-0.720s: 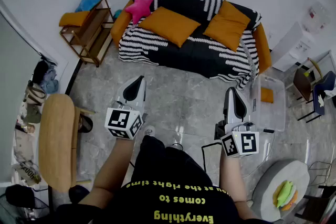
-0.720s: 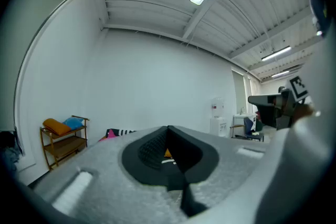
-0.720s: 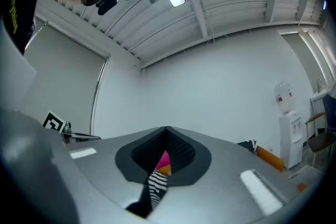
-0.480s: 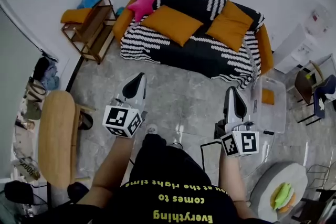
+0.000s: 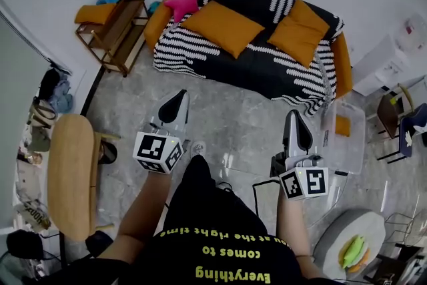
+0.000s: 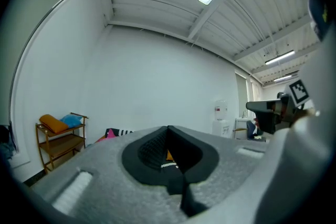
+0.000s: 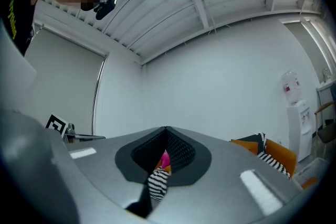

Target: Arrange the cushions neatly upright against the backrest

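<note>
Cushions are lying on the striped sofa (image 5: 267, 70) in the upper middle of the frame. One orange cushion (image 5: 223, 28) is sprawling askew across the left half of the seat. A second orange cushion (image 5: 301, 33) is sitting tilted toward the right end, and a pink star cushion (image 5: 182, 1) is leaning at the left end. A person is standing on the grey floor, well apart from the sofa, pointing both grippers toward it. The left gripper (image 5: 179, 95) is showing its jaws pressed together on nothing, and the right gripper (image 5: 292, 114) is doing likewise. A wooden shelf (image 5: 120, 30) is standing beside the sofa's left end, and a clear plastic box (image 5: 343, 140) is sitting near its right end.
</note>
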Available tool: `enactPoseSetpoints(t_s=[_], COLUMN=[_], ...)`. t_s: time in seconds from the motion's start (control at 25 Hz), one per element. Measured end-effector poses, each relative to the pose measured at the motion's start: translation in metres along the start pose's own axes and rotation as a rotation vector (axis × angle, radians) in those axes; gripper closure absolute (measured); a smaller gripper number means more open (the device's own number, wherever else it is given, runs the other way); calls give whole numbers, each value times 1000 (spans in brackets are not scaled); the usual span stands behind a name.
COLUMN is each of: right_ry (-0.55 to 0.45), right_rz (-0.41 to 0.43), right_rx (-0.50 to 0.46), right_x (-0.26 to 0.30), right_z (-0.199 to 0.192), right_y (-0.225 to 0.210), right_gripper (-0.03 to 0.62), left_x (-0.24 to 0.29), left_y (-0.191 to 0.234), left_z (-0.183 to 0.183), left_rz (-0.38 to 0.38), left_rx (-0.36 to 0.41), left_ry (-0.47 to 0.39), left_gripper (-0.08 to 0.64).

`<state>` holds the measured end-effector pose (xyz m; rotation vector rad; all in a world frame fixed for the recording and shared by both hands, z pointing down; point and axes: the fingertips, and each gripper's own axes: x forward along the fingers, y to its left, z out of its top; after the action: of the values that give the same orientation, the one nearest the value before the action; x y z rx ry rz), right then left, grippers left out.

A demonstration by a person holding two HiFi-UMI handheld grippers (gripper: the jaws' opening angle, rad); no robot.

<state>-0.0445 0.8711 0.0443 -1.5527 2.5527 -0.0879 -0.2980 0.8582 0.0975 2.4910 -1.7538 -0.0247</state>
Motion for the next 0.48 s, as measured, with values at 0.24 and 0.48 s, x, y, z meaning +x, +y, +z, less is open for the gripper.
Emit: enactPoseSetpoints(t_s=[0.24,0.48], right_ry=[9,0], right_rz=[10,7], right_rx=[-15,-22], right_x=[79,163], right_z=[-5,-5], right_y=[5,8], right_gripper=[581,581], left_x=[57,117], left_y=[46,100], left_z=[3,12], left_rz=[-34,-72], left_rx=[-5,-6], left_ry=[-13,-10], left_gripper=[560,560])
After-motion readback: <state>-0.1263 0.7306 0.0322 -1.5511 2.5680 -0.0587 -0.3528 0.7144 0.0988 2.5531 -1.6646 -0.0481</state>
